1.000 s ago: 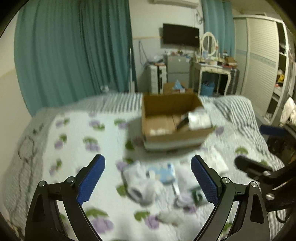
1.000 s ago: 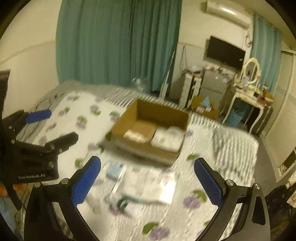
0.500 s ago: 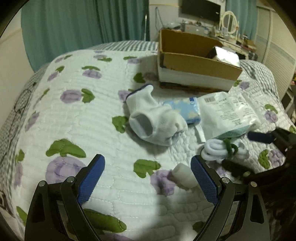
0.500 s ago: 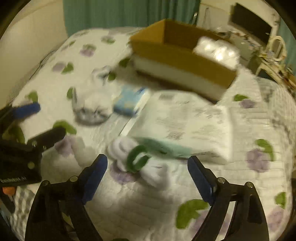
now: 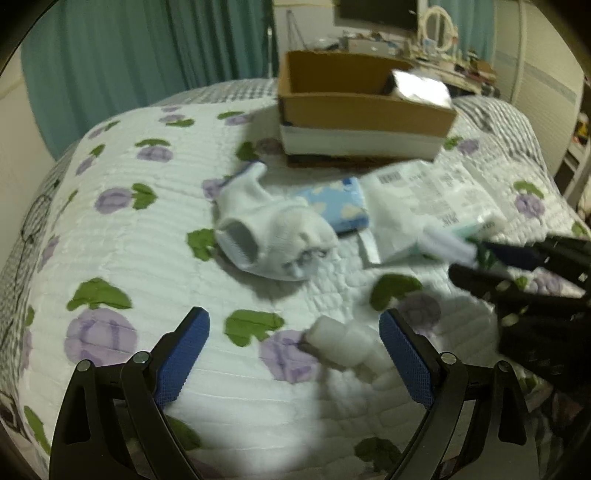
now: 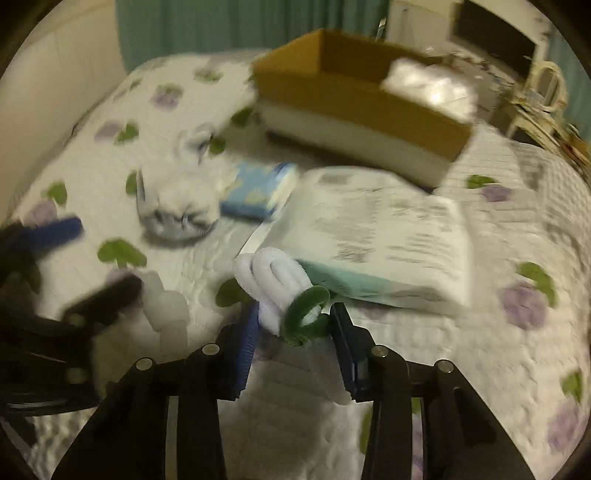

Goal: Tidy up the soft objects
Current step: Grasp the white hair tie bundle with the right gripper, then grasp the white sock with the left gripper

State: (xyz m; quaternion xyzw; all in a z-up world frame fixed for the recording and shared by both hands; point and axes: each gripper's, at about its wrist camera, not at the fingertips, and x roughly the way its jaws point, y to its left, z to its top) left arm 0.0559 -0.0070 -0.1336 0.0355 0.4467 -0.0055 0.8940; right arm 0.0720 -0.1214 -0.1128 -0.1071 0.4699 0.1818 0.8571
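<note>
My right gripper [image 6: 293,317] is shut on a white fuzzy bundle [image 6: 275,284] with a green loop [image 6: 306,304], just in front of a white plastic packet [image 6: 380,232]. The bundle also shows in the left wrist view [image 5: 448,245] in the right gripper's fingers [image 5: 517,254]. My left gripper [image 5: 295,341] is open, low over the quilt, with a small white roll [image 5: 343,345] between its fingers. A white sock [image 5: 269,232] and a blue tissue pack [image 5: 340,205] lie ahead. An open cardboard box [image 5: 362,107] stands behind them with a shiny packet [image 5: 421,86] inside.
Everything lies on a white quilt [image 5: 147,240] with purple flowers and green leaves. Teal curtains [image 5: 147,55] hang behind the bed. A dresser with a mirror [image 5: 439,26] and a wardrobe [image 5: 543,74] stand at the back right.
Both grippers have moved forward and lower. My right gripper has closed on the white bundle with the green loop. My left gripper has come up around the small white roll.
</note>
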